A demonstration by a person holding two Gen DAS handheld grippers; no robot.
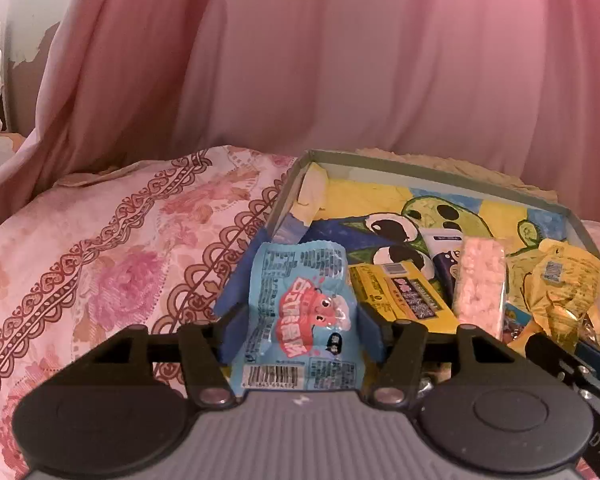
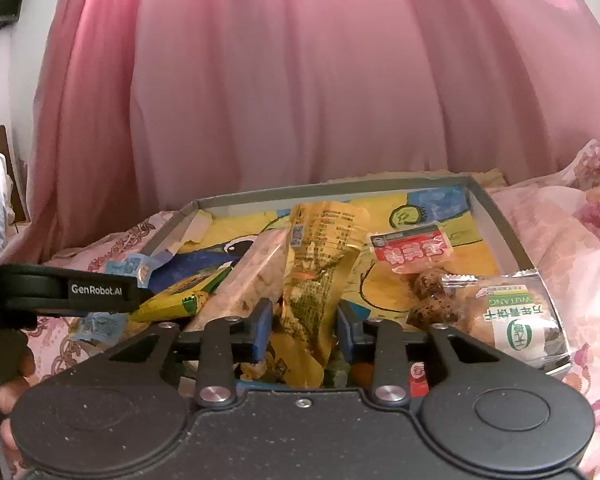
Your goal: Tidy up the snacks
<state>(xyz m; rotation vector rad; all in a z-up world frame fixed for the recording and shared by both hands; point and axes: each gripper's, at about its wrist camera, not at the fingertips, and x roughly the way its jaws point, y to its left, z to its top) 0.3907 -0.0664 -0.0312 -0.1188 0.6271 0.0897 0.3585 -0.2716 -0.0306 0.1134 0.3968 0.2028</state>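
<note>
Floral bedspread (image 1: 112, 248) | one box (image 1: 440, 174) | two grippers, one packet each

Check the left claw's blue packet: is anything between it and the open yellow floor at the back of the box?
Nothing visible blocks it. The left claw holds the blue packet at the box's near-left corner. The yellow bar and pink packet lie to the right; the box floor beyond is bare.

Left claw (image 1: 300, 316): grey ribbed body, black linkages, blue pads; right claw (image 2: 304, 326) black, silver screws
</note>
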